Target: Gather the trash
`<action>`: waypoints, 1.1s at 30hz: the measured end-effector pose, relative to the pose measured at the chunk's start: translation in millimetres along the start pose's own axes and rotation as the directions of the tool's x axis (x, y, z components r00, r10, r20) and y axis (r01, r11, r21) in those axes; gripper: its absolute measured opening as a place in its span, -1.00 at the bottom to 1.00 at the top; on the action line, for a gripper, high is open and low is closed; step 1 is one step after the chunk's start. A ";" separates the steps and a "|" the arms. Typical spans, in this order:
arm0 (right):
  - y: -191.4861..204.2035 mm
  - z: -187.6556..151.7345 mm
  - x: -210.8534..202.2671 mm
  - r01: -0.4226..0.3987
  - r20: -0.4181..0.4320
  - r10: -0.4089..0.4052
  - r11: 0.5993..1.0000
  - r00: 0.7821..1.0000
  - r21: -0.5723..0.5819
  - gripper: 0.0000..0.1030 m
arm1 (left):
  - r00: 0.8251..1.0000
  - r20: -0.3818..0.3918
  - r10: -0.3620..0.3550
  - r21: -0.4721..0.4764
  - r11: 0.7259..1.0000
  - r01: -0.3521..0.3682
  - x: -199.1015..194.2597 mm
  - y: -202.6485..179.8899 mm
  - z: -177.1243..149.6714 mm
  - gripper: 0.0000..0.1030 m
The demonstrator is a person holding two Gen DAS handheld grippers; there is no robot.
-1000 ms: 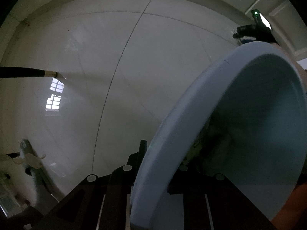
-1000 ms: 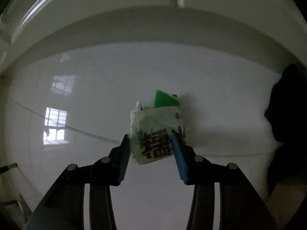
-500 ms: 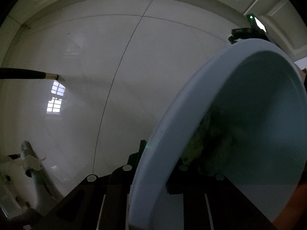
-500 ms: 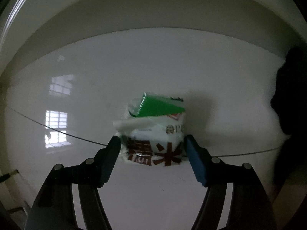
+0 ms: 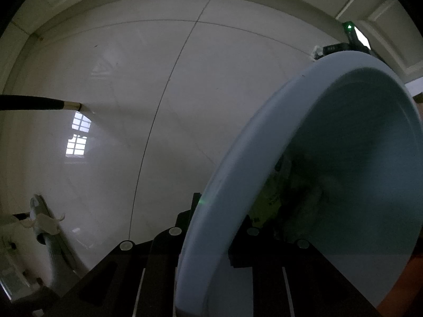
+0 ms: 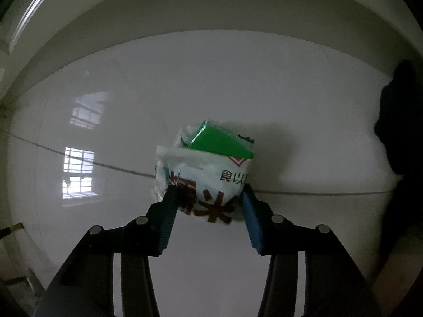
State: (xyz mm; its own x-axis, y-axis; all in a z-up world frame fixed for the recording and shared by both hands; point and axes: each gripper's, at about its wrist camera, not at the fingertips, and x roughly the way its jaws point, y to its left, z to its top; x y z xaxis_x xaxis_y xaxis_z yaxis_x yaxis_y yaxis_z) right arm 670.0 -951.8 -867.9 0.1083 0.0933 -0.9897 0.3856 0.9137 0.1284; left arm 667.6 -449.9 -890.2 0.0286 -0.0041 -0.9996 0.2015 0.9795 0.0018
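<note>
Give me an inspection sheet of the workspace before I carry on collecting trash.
Surface: glossy pale floor tiles with thin grout lines and window reflections.
Job's things: crumpled white and green food wrapper on the floor; pale blue basin with dim scraps inside, hard to identify.
Clutter: black rod with a pale tip at left; white bits at lower left, unclear.
Grippers: left gripper shut on the basin's rim; right gripper closing, its blue pads touching the wrapper's sides.
Cables: nothing seen.
Surroundings: white panelled doors along the far edge; a dark shape at right; a device with a green light beyond the basin.
</note>
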 end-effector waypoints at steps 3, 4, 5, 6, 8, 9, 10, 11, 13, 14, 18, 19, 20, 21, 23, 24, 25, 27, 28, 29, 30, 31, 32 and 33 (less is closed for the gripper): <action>5.7 4.0 -7.3 -0.004 0.038 0.002 0.999 0.999 0.048 0.52 | 1.000 -0.001 -0.002 0.005 1.000 0.002 -8.4 -7.8 -1.6 -0.78; 7.7 7.3 -10.2 -0.004 0.057 -0.001 0.997 0.998 0.078 0.70 | 1.000 -0.001 -0.002 0.006 1.000 0.002 -9.7 -9.2 -1.9 -0.79; 11.0 9.9 -8.8 -0.008 0.064 0.002 0.994 0.998 0.105 0.83 | 1.000 0.000 -0.002 0.008 1.000 0.002 -10.9 -10.4 -2.0 -0.79; 11.4 11.7 -9.2 -0.011 0.060 0.003 0.993 0.998 0.119 0.81 | 1.000 0.000 -0.002 0.008 1.000 0.002 -24.4 -22.5 -3.9 -0.79; 21.2 17.5 0.6 0.016 0.042 -0.021 0.993 0.999 0.120 0.78 | 1.000 0.001 -0.003 0.003 1.000 0.003 -34.3 -32.2 -9.7 -0.79; 27.2 17.6 9.3 0.049 0.012 -0.051 0.993 0.999 0.104 0.61 | 1.000 0.001 -0.003 -0.001 1.000 0.003 -36.9 -34.7 -11.2 -0.79; 33.1 17.0 14.7 0.088 0.002 -0.088 0.992 0.996 0.089 0.60 | 1.000 0.001 -0.005 -0.004 1.000 0.005 -36.5 -33.8 -10.9 -0.79; 41.6 15.2 15.8 0.140 0.007 -0.141 0.989 0.990 0.053 0.54 | 1.000 0.001 -0.006 -0.008 1.000 0.006 -36.7 -33.5 -10.9 -0.79; 46.4 12.1 14.0 0.152 0.029 -0.152 0.988 0.988 0.030 0.49 | 1.000 0.000 -0.006 -0.019 1.000 0.006 -40.7 -40.6 -13.5 -0.79; 46.6 11.1 13.2 0.145 0.034 -0.147 0.989 0.989 0.032 0.46 | 1.000 0.000 -0.005 -0.021 1.000 0.005 -40.7 -40.5 -13.3 -0.79; 38.4 4.3 6.7 0.106 0.036 -0.106 0.994 0.994 0.015 0.43 | 1.000 0.002 -0.001 -0.023 1.000 0.001 -38.9 -39.4 -13.3 -0.79; 33.4 1.1 4.1 0.084 0.038 -0.085 0.996 0.996 0.030 0.41 | 1.000 0.001 0.001 -0.024 1.000 0.000 -38.1 -39.5 -13.5 -0.79; 28.8 -3.1 0.9 0.072 0.043 -0.074 0.996 0.996 0.043 0.36 | 1.000 0.002 0.002 -0.025 1.000 -0.002 -37.4 -40.0 -14.2 -0.80; 24.2 -7.5 -3.6 0.071 0.045 -0.073 0.996 0.996 0.048 0.29 | 1.000 0.002 0.005 -0.026 1.000 -0.005 -35.7 -40.7 -15.3 -0.80; 16.7 -18.0 -12.0 0.059 0.038 -0.061 0.996 0.997 0.067 0.27 | 1.000 0.000 0.008 -0.025 1.000 -0.007 -33.8 -41.5 -16.2 -0.80; 15.3 -23.9 -12.6 0.058 0.033 -0.060 0.996 0.998 0.071 0.27 | 1.000 0.000 0.009 -0.025 1.000 -0.009 -33.2 -42.9 -15.7 -0.81; 12.1 -31.4 -14.7 0.057 0.027 -0.059 0.996 0.998 0.068 0.26 | 1.000 0.001 0.010 -0.024 1.000 -0.010 -32.3 -42.7 -15.6 -0.81; 6.5 -39.3 -16.3 0.053 0.010 -0.054 0.997 0.998 0.064 0.01 | 1.000 0.001 0.016 -0.021 1.000 -0.016 -31.3 -44.0 -16.1 -0.81; 14.6 -40.4 -11.0 0.042 0.000 -0.042 0.997 0.999 0.066 -0.06 | 1.000 -0.001 0.017 -0.018 1.000 -0.017 -30.2 -43.2 -15.9 -0.81; 13.0 -42.2 -11.9 0.045 0.000 -0.045 0.996 0.999 0.075 -0.07 | 1.000 0.000 0.015 -0.018 1.000 -0.015 -29.3 -42.5 -16.0 -0.82; 12.4 -47.1 -10.2 0.046 0.001 -0.046 0.996 0.999 0.080 -0.10 | 1.000 -0.001 0.013 -0.018 1.000 -0.013 -30.0 -45.5 -16.6 -0.82; 12.3 -48.9 -9.2 0.044 -0.007 -0.044 0.995 0.999 0.088 -0.10 | 1.000 -0.002 0.011 -0.014 1.000 -0.011 -29.1 -45.2 -16.6 -0.82; 15.4 -51.4 -6.2 0.038 -0.017 -0.037 0.995 0.999 0.094 -0.10 | 1.000 -0.002 0.010 -0.012 1.000 -0.010 -29.0 -46.0 -17.3 -0.82; 15.9 -51.5 -3.9 0.031 -0.025 -0.028 0.994 0.999 0.104 -0.08 | 1.000 -0.001 0.006 -0.010 1.000 -0.006 -29.4 -45.2 -17.6 -0.82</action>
State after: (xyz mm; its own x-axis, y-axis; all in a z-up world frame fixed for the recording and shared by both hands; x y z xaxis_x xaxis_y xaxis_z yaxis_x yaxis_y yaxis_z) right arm 628.5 -917.2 -865.3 0.0745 0.0772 -0.9942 0.4819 0.8700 0.1037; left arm 640.4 -490.4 -861.4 0.0286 0.0025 -0.9996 0.1915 0.9815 0.0079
